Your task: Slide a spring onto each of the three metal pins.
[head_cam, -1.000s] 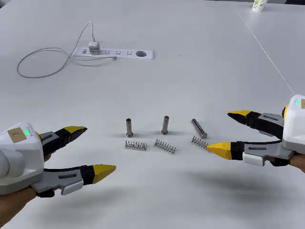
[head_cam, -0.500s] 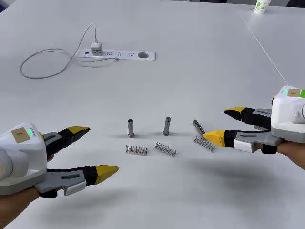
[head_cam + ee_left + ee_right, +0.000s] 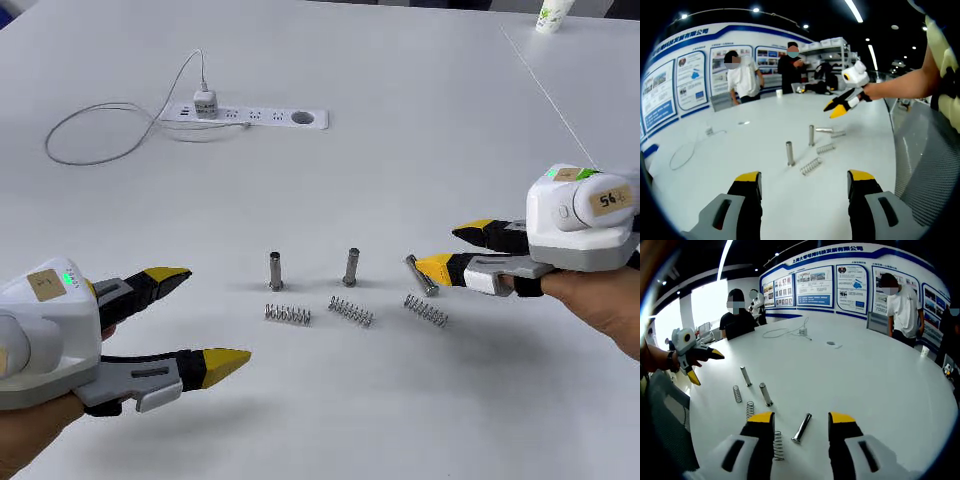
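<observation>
Head view: the left gripper (image 3: 215, 313) is held wide open at the near left, well apart from the parts. The right gripper (image 3: 438, 249) is held open more narrowly, its tips brought beside the lying pin (image 3: 420, 274); contact cannot be told. The left pin (image 3: 275, 270) and middle pin (image 3: 351, 266) are stood upright. The left spring (image 3: 287, 314), middle spring (image 3: 350, 311) and right spring (image 3: 426, 310) are laid just nearer.

Your right gripper (image 3: 801, 416) holds its jaws apart over the table (image 3: 865, 370), with the lying pin (image 3: 801, 428) in the gap between them (the near spring (image 3: 778, 445) lies just beside it). Beyond stand the near upright pin (image 3: 765, 394) and the far upright pin (image 3: 745, 376), with the middle spring (image 3: 750, 409) and the far spring (image 3: 737, 393) beside them. Your left gripper (image 3: 708, 369) hovers at the left, jaws spread.
</observation>
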